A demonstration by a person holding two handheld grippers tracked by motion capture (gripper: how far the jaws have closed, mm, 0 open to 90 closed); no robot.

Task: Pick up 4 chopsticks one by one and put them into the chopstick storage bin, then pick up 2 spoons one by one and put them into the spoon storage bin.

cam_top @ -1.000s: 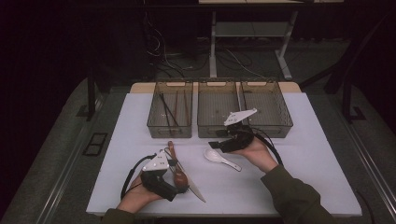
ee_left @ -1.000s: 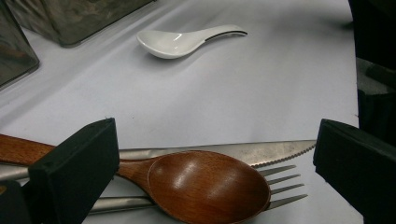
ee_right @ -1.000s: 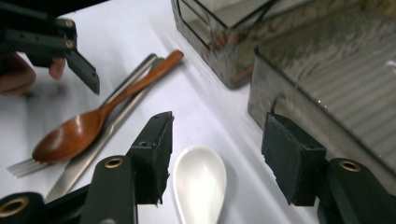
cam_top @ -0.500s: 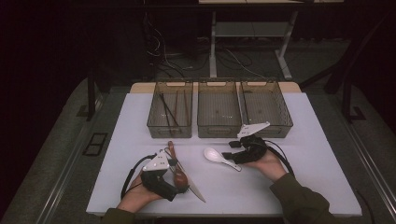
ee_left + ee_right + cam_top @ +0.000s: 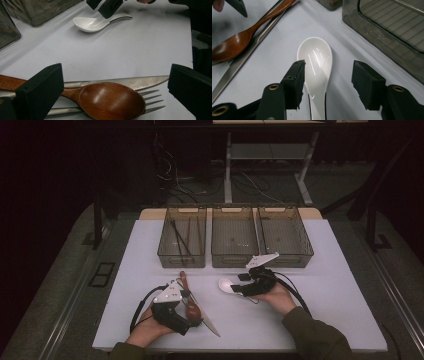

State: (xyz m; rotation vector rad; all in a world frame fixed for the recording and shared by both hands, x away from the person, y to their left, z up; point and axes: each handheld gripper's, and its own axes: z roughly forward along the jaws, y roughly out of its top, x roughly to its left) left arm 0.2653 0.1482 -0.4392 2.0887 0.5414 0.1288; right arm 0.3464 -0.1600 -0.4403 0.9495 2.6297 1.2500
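Note:
A white ceramic spoon [image 5: 226, 284] [image 5: 318, 60] lies flat on the white table, bowl pointing away from my right gripper [image 5: 243, 286] [image 5: 329, 75]. That gripper is low over the spoon's handle with its jaws open on either side of it; the pads do not clamp it. My left gripper [image 5: 192, 314] [image 5: 115, 83] rests open at the near left. Between its wide jaws lie a brown wooden spoon [image 5: 189, 301] [image 5: 110, 100], a serrated knife [image 5: 210, 326] [image 5: 150, 82] and a fork [image 5: 152, 101].
Three dark see-through bins stand in a row at the back of the table: the left bin [image 5: 182, 257] holds long thin sticks, while the middle bin [image 5: 234, 260] and right bin [image 5: 287, 257] look bare inside. The right bin's corner [image 5: 372, 32] is close beside my right gripper.
My right hand has come down and toward the white spoon, so its open jaws now straddle the handle. The left hand and the cutlery beneath it have stayed put.

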